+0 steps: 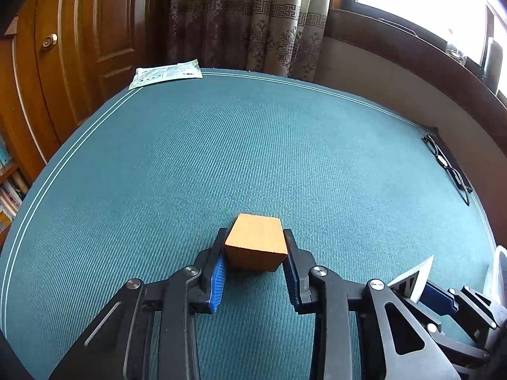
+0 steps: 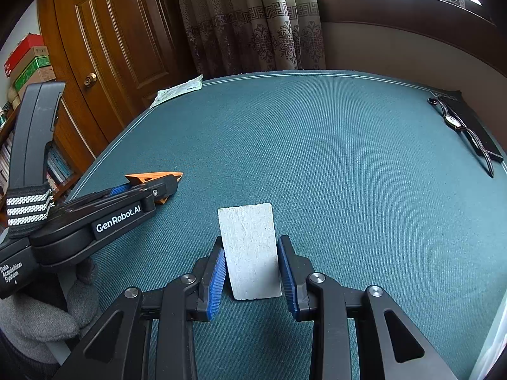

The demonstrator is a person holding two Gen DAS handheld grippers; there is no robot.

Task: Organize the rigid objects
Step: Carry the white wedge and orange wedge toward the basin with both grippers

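My left gripper (image 1: 255, 250) pinches the orange block (image 1: 256, 243), my right gripper (image 2: 252, 259) the white slab (image 2: 248, 250) — both clamped; next, lift off the table (image 1: 285, 145) — steadily.

The left gripper (image 2: 171, 186) carries "GenRobot.AI" in white letters on its black side, and "Data Acquisition System" in smaller white print nearer its handle. Print on the paper packet (image 1: 166, 74) is too small to read.

a lived-in room of a home. a panelled wooden door (image 2: 126, 31) with a brass knob (image 2: 89, 79), patterned curtains (image 2: 253, 22) beside a window (image 1: 427, 3), and shelves of books (image 1: 8, 190) show it. the worktop (image 2: 348, 158) wears a teal cloth; a wristwatch (image 2: 451, 120) lies at its far edge, stacked boxes (image 2: 28, 63) by the door.
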